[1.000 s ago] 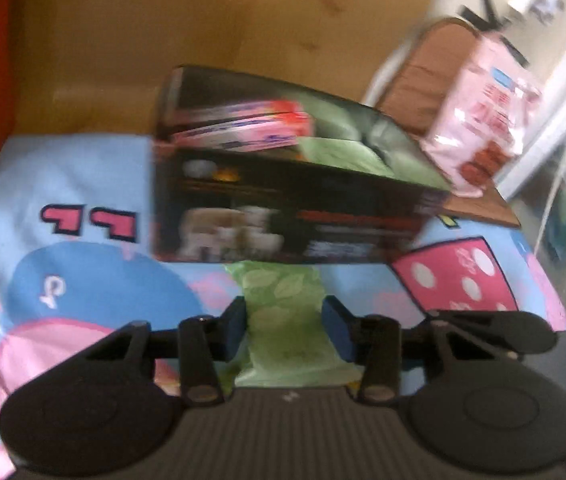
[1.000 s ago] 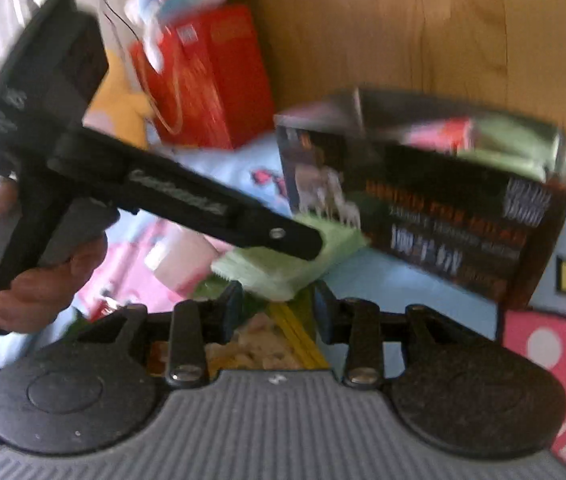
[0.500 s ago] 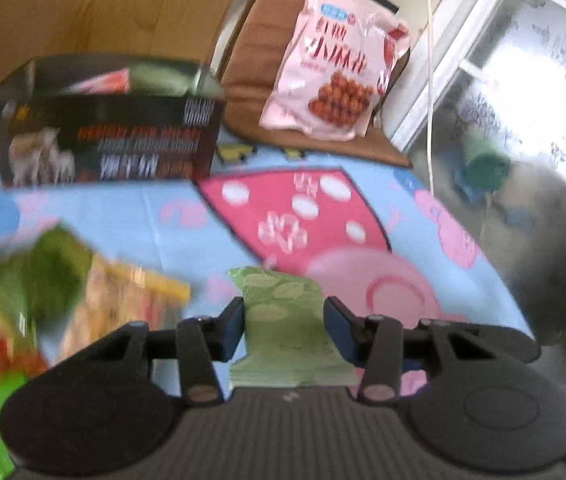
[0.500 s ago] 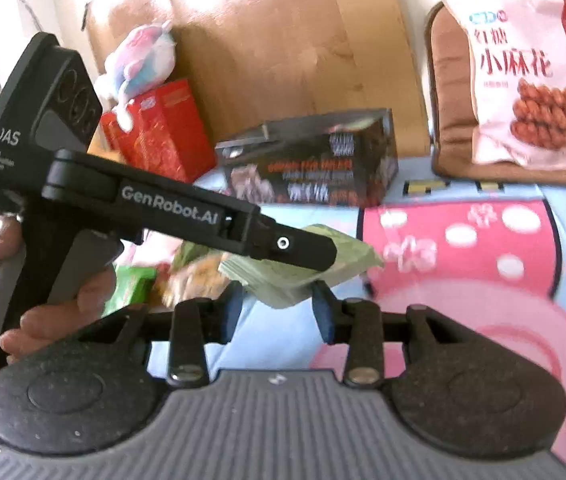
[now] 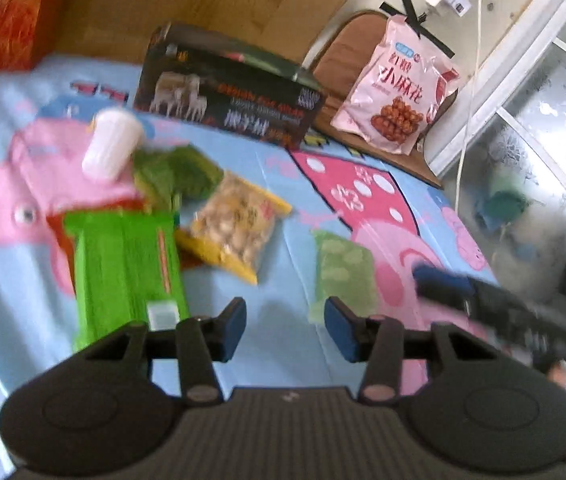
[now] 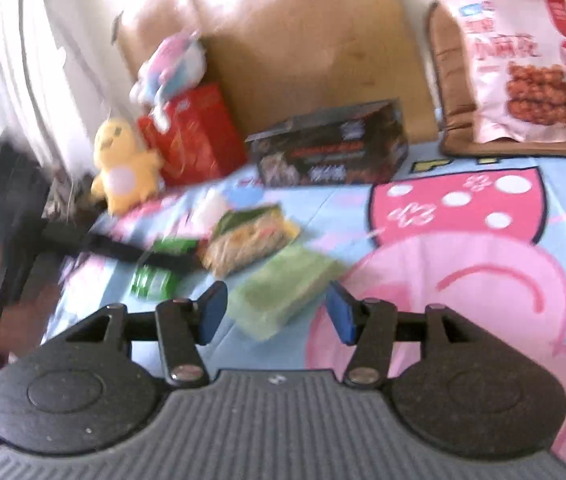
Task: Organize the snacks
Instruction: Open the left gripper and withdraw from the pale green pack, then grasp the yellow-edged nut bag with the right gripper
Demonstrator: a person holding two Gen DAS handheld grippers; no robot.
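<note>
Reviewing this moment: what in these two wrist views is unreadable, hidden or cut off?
- Black carton: its contents are hidden by its walls in both views; blur smears the print.
- Bright green packet, left wrist view: label blurred, unreadable.
- Right claw, left wrist view: motion blur; its opening shows only in its own view.
- Red box, left wrist view: cut off by the top-left edge.
- White cylinder: too blurred to identify.

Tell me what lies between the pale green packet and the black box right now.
In the right wrist view, a yellow-edged snack bag lies on the blanket between the pale green packet and the black box.
</note>
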